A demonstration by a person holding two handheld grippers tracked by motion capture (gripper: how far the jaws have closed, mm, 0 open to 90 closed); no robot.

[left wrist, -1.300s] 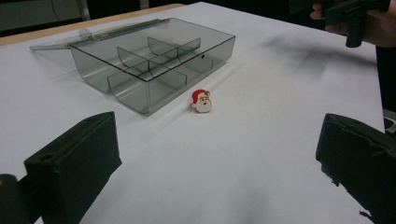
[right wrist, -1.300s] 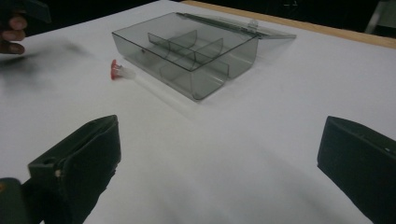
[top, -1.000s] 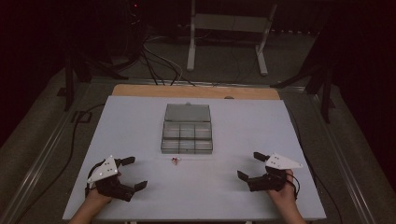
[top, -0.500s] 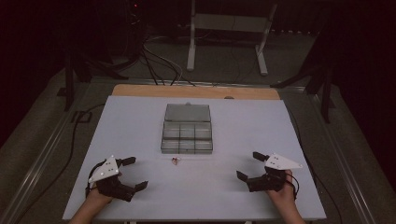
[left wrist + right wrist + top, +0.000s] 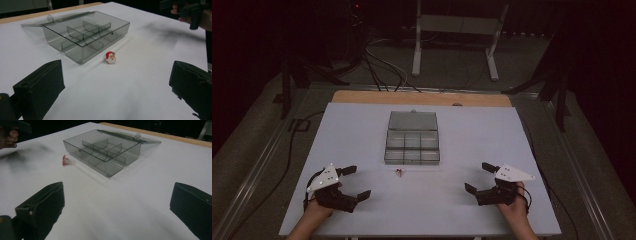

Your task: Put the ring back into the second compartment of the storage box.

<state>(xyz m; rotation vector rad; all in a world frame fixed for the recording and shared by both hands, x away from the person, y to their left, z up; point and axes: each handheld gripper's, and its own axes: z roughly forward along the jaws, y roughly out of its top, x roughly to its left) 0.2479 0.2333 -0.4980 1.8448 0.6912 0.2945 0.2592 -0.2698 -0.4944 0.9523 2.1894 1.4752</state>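
Each hand-held gripper, left gripper (image 5: pixel 354 182) and right gripper (image 5: pixel 478 177), is built with two blocky black jaws, topped by a pale three-cornered plate; a thin black cable is trailed

White table (image 5: pixel 362 130): box (image 5: pixel 412 137), Santa charm (image 5: pixel 400 172)

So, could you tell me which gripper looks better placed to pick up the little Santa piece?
Probably the left gripper: open, and nearer the Santa piece, which faces it. The right gripper sits farther off.
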